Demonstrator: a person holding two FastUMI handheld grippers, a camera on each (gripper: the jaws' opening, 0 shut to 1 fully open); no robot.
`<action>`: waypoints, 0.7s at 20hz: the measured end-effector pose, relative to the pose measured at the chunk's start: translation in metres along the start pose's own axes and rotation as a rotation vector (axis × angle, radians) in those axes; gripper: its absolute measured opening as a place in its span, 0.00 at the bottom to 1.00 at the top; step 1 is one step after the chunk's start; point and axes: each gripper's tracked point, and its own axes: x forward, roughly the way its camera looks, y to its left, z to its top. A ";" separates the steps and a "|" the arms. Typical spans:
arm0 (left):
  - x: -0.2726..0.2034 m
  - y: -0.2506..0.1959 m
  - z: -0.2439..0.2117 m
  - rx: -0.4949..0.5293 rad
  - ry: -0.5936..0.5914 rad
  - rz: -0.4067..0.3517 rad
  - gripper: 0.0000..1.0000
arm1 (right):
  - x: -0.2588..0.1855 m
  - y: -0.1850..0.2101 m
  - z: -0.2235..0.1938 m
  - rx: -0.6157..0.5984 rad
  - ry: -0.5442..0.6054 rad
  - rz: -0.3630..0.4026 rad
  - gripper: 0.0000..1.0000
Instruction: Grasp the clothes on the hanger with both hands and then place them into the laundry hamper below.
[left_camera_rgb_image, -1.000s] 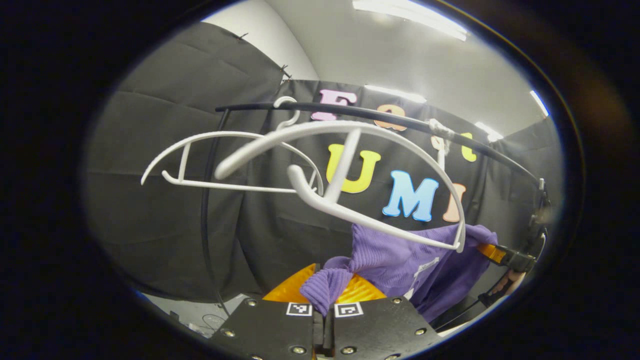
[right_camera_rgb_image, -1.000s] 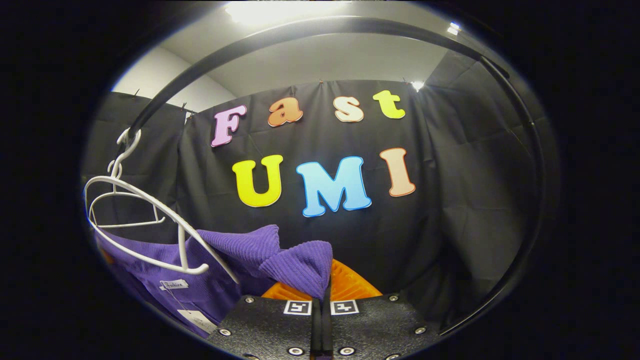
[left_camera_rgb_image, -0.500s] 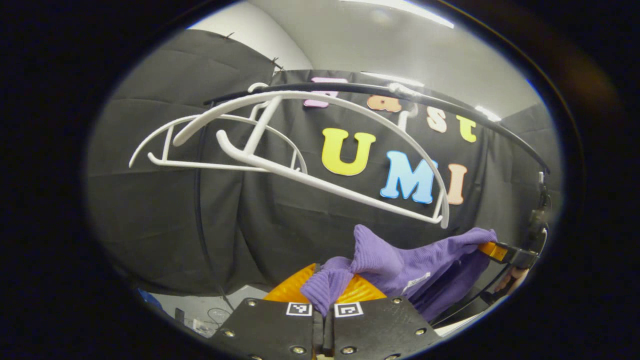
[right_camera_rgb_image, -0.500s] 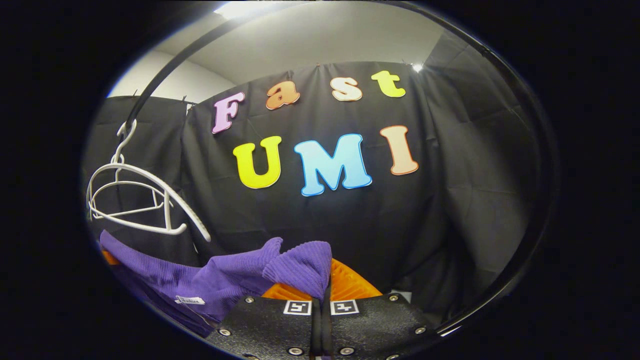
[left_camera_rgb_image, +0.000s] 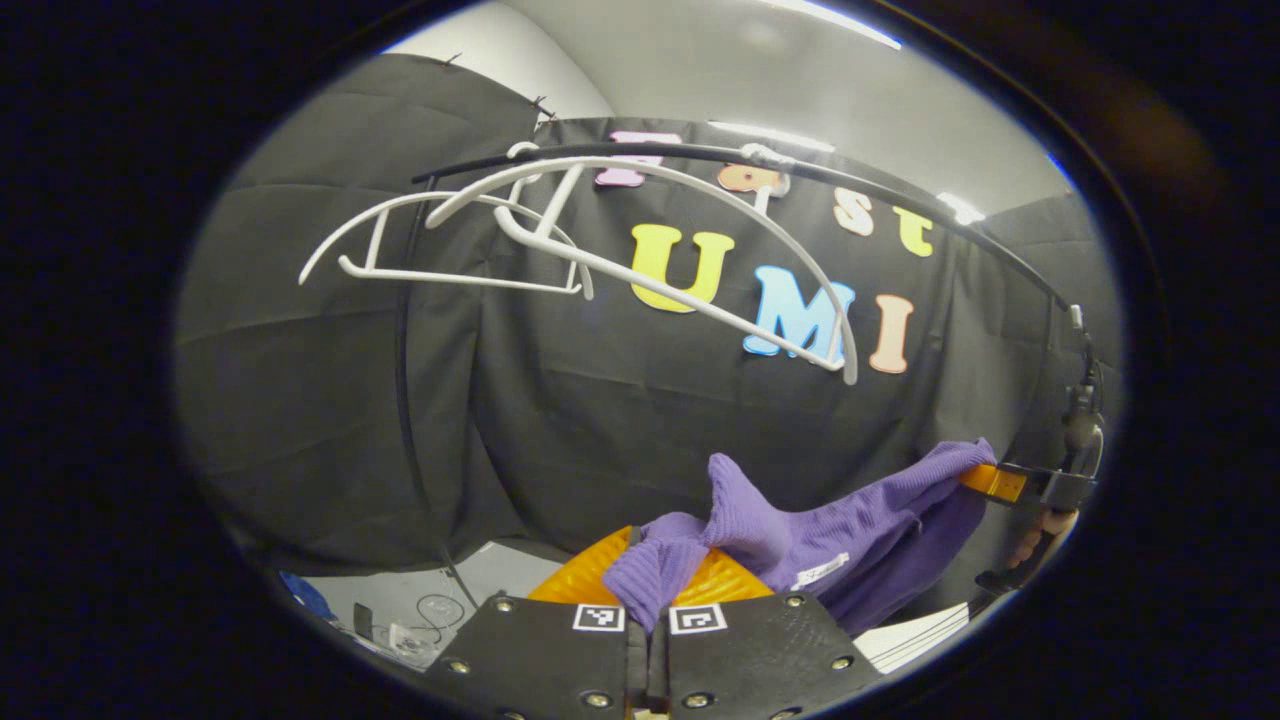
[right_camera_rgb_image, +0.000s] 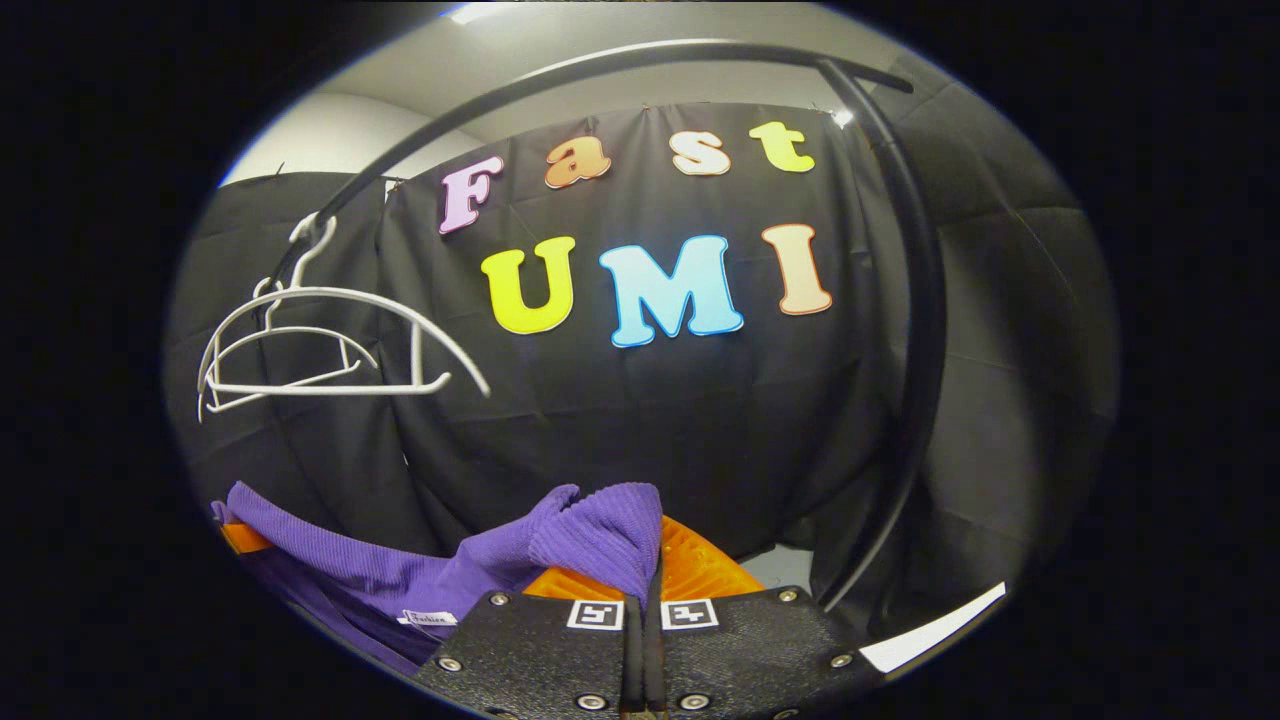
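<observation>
The left gripper (left_camera_rgb_image: 648, 600) and right gripper (right_camera_rgb_image: 645, 590) each pinch an end of the purple garment (left_camera_rgb_image: 850, 520) — stretched between them, below the white hangers (left_camera_rgb_image: 600, 250) at eleven o'clock on the black rail (left_camera_rgb_image: 900, 205).

Black cloth (right_camera_rgb_image: 650, 420) drapes the booth's walls. Above it, a pale ceiling (left_camera_rgb_image: 800, 80) carries strip lights (left_camera_rgb_image: 840, 10). A black rail (right_camera_rgb_image: 900, 300) curves overhead.

Ribbed purple knit garment (left_camera_rgb_image: 860, 520), smooth white plastic hangers (left_camera_rgb_image: 640, 250), glossy black metal rail (right_camera_rgb_image: 900, 300), matt black cloth wall (right_camera_rgb_image: 650, 420)
</observation>
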 end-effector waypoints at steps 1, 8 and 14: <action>-0.009 0.006 -0.001 0.006 -0.003 -0.016 0.02 | -0.012 0.009 -0.002 -0.004 -0.001 -0.007 0.00; -0.037 0.057 0.003 -0.028 0.001 -0.086 0.06 | -0.091 0.070 -0.016 0.006 -0.001 -0.020 0.00; -0.092 0.096 -0.004 -0.048 0.021 -0.001 0.01 | -0.130 0.110 -0.043 0.045 0.053 0.102 0.00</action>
